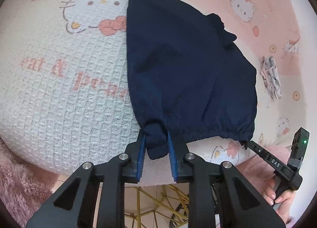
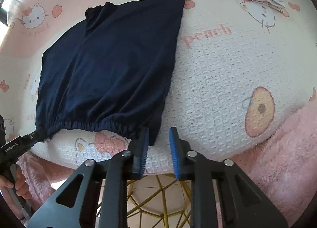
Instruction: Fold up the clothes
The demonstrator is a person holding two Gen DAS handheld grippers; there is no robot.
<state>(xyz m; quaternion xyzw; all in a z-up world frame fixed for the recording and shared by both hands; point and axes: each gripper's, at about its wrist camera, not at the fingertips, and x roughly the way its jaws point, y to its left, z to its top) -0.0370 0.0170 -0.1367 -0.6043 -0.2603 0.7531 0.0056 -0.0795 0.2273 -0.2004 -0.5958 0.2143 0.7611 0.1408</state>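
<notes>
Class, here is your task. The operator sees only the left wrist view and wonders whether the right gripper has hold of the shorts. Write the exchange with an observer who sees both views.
Operator: Has the right gripper clamped its corner of the shorts?
Observer: No. Its fingers stand apart, and the corner lies against one finger only.
Operator: What lies to its right?
Observer: Blanket with a large round print.
</notes>
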